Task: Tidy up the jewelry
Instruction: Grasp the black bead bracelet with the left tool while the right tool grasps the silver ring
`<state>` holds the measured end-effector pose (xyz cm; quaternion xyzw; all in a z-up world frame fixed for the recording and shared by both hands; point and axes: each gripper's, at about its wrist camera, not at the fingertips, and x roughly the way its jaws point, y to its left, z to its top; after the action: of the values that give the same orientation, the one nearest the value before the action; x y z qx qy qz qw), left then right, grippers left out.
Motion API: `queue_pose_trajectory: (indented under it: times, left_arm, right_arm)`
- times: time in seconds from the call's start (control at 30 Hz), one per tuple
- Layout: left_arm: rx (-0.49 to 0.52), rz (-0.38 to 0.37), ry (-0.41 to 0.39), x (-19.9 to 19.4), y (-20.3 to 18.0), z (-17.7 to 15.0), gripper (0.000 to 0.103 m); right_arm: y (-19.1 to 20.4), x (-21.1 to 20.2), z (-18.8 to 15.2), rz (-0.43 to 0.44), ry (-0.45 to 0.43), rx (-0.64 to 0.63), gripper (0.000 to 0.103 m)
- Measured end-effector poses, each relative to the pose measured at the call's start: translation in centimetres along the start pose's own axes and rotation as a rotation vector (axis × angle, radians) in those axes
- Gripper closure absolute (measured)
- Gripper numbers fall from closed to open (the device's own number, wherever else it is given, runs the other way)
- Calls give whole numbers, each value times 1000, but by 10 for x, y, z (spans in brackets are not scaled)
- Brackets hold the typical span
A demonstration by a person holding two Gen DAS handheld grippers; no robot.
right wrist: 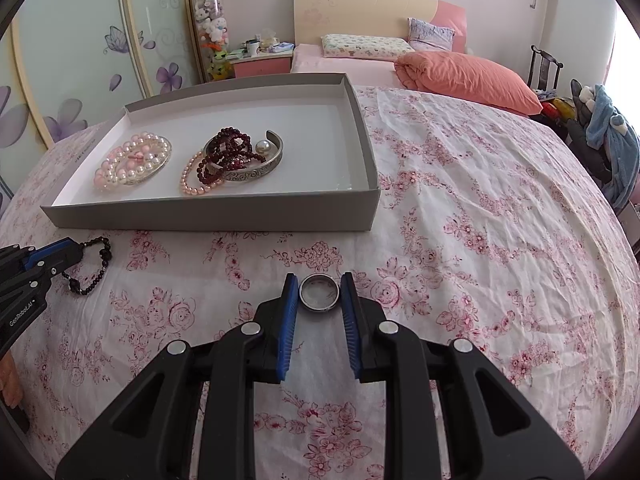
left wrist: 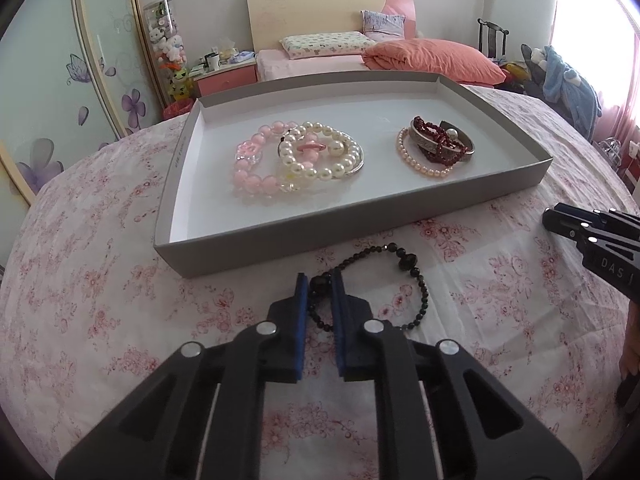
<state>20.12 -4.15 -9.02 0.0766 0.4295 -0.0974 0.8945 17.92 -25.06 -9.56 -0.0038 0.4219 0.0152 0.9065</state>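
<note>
A grey shallow box [left wrist: 340, 226] [right wrist: 208, 212] sits on the floral tablecloth. It holds a pile of pink and white pearl bracelets [left wrist: 304, 156] [right wrist: 134, 162] and a pile of dark red beads, a silver cuff and a pink pearl strand [left wrist: 434, 146] [right wrist: 236, 156]. A black bead bracelet [left wrist: 394, 280] [right wrist: 94, 266] lies on the cloth in front of the box. My left gripper [left wrist: 320, 286] [right wrist: 60, 254] is shut on its near-left beads. My right gripper [right wrist: 319, 292] [left wrist: 560, 218] is shut on a silver ring [right wrist: 319, 292] lying on the cloth.
The round table carries a pink floral cloth [right wrist: 480, 240]. Behind it are a bed with an orange quilt [left wrist: 432, 58], a pink nightstand [left wrist: 226, 76], a wardrobe with flower decals [left wrist: 60, 100] and a chair with blue clothes [right wrist: 612, 152].
</note>
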Motion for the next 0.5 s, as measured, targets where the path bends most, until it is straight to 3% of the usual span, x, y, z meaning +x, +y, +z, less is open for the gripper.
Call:
queue_pose_trajectory:
  times: [0.33, 0.5]
  left_arm:
    - [-32, 37, 32, -13, 18, -14, 91]
    - [-40, 34, 26, -13, 20, -14, 79]
  right_arm:
    - [24, -3, -2, 73, 2, -82, 80]
    - [23, -3, -2, 81, 3, -77, 80]
